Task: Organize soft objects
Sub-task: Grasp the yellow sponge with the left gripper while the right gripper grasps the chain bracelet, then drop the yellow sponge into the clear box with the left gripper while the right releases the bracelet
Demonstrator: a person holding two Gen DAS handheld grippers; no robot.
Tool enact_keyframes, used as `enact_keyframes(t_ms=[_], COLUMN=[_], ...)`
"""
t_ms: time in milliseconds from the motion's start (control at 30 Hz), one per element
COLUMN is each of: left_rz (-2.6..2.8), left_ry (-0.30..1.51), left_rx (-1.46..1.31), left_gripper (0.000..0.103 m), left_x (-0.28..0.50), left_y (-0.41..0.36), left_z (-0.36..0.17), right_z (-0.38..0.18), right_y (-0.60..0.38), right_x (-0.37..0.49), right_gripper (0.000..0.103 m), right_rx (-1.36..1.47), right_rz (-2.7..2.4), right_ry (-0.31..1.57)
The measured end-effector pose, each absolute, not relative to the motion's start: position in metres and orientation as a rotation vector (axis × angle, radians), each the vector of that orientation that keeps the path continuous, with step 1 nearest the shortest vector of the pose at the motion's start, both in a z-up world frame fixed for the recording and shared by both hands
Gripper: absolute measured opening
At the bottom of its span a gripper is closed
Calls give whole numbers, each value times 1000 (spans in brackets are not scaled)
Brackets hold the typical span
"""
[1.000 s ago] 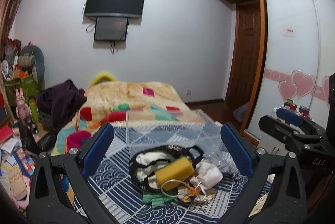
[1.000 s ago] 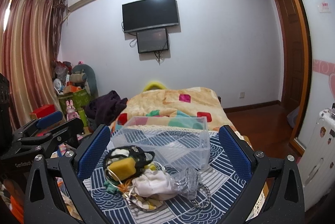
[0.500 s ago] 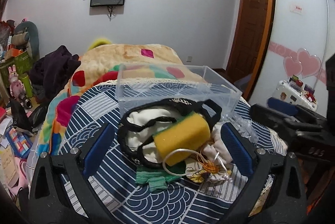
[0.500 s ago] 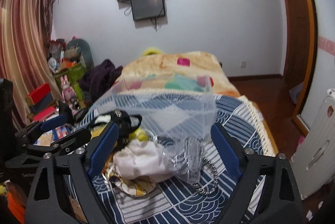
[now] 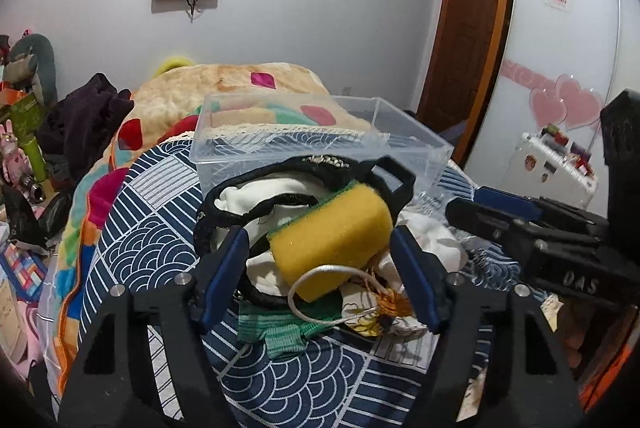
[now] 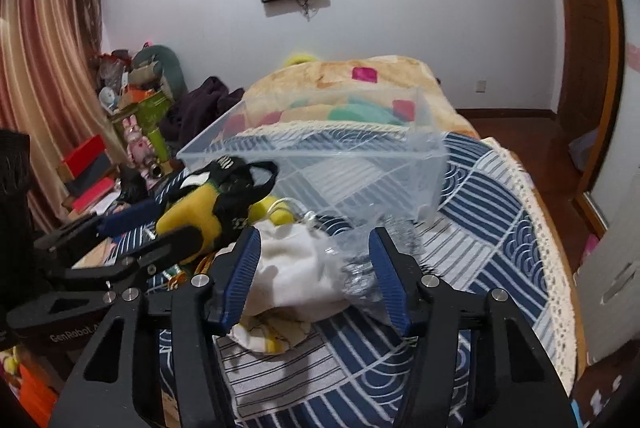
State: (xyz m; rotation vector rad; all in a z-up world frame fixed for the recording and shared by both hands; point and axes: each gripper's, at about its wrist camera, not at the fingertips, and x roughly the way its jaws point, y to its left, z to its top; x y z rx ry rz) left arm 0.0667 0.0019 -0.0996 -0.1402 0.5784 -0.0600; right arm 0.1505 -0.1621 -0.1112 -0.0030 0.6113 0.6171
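- Yellow sponge [image 5: 330,236] lies on the pile of soft things on the bed [image 5: 160,236], just before the clear bin [image 5: 320,144].
- My left gripper [image 5: 320,276]: fingers closing around the sponge, not yet pressing it.
- My right gripper [image 6: 314,276]: fingers closing around the white cloth [image 6: 296,268] and crinkled plastic; contact unclear.

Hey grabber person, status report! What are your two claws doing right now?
Left gripper closing around yellow sponge. Right gripper closing around white cloth. Clear bin empty behind pile.
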Motion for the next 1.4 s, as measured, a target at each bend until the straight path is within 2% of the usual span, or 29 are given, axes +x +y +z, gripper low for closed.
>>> enact_keyframes(t_ms=[200, 433, 567, 600, 633, 667, 800, 1167, 1400], left_rz=[-51, -38, -59, -56, -55, -54, -56, -51, -23], left_ry=[549, 627, 645, 641, 635, 625, 582, 475, 428], left_rx=[-201, -184, -213, -211, -206, -199, -174, -216, -182], left_gripper=[73, 73, 63, 62, 61, 60, 58, 58, 58], left_x=[71, 86, 87, 86, 85, 83, 73, 54, 59], left_y=[7, -1, 5, 5, 5, 4, 0, 20, 28], left_z=[-85, -106, -115, -115, -114, -113, -104, -66, -42], right_z=[-115, -133, -142, -144, -145, -145, -137, -113, -75], right_y=[-179, -177, -179, -180, -180, -180, -181, -189, -193], right_x=[166, 178, 184, 185, 185, 185, 176, 171, 161], right_gripper=[53, 53, 53, 51, 42, 38, 26, 22, 22], right_rx=[45, 38, 59, 67, 72, 77, 77, 96, 106], right_rz=[554, 540, 541, 541, 542, 548, 533, 531, 534], right_ry=[638, 729, 772, 780, 784, 789, 751, 645, 527])
